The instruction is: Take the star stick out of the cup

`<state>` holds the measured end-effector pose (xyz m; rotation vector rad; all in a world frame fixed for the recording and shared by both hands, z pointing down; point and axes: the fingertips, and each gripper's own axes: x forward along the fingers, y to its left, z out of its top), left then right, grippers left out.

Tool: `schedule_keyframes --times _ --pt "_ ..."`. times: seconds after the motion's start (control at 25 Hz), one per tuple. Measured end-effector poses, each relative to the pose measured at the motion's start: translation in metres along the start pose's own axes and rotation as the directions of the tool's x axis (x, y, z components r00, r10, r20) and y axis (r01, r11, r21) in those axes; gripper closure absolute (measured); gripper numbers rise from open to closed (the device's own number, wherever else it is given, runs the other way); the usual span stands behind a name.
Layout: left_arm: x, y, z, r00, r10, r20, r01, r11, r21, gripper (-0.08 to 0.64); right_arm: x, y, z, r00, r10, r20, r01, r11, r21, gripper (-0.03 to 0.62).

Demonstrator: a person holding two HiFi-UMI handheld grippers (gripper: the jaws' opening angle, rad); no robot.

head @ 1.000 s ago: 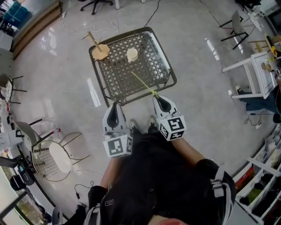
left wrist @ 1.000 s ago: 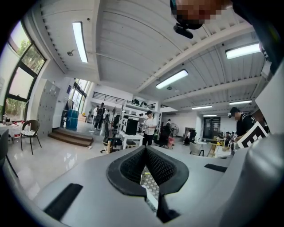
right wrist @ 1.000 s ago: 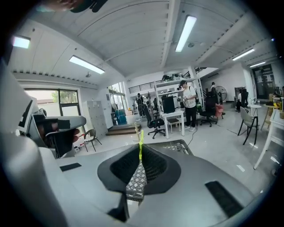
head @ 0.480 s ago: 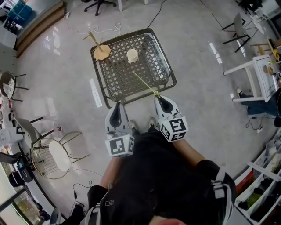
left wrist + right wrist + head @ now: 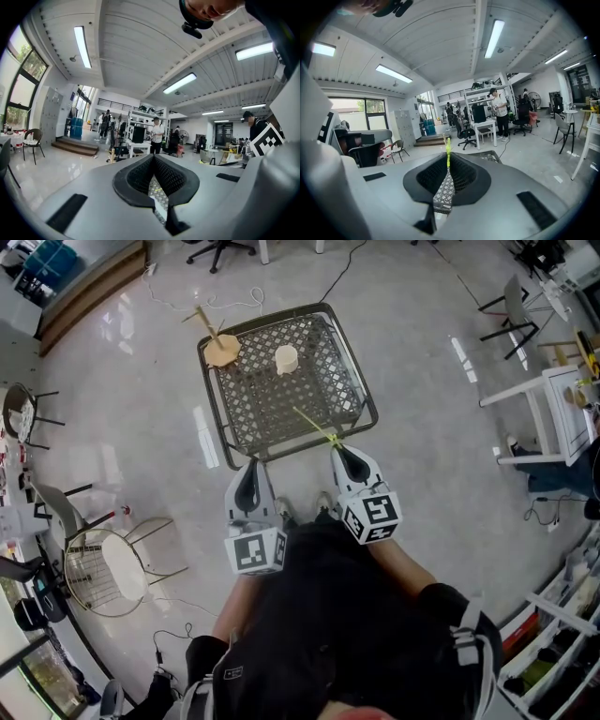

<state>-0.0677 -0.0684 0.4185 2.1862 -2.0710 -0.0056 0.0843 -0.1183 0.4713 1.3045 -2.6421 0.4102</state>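
Left gripper [image 5: 248,470]: jaws together, empty, near the table's [image 5: 248,404] front edge.
Cup [image 5: 285,358]: upright on the table.
Star stick [image 5: 312,424]: drawn back since a moment ago, its tip now well clear of the cup.
Right gripper [image 5: 342,454]: clamped on the stick's near end; removal looks done.

A: Star on the stick [image 5: 314,426]?
B: Too small to tell from the head view; just a thin blur in the right gripper view.
A: Near end?
B: Hidden inside the right gripper [image 5: 337,445]. Cup [image 5: 286,358] interior unreadable.
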Motion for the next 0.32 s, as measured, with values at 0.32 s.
schedule_keyframes --times 0.32 --pt "-0.0034 -0.002 -0.0024 1.0 0.0 0.001 0.0 1.0 -0.004 0.543 -0.0036 -0.0016 -0.0014 1.0 -0.003 0.004 0.003 1.0 0.009 0.572"
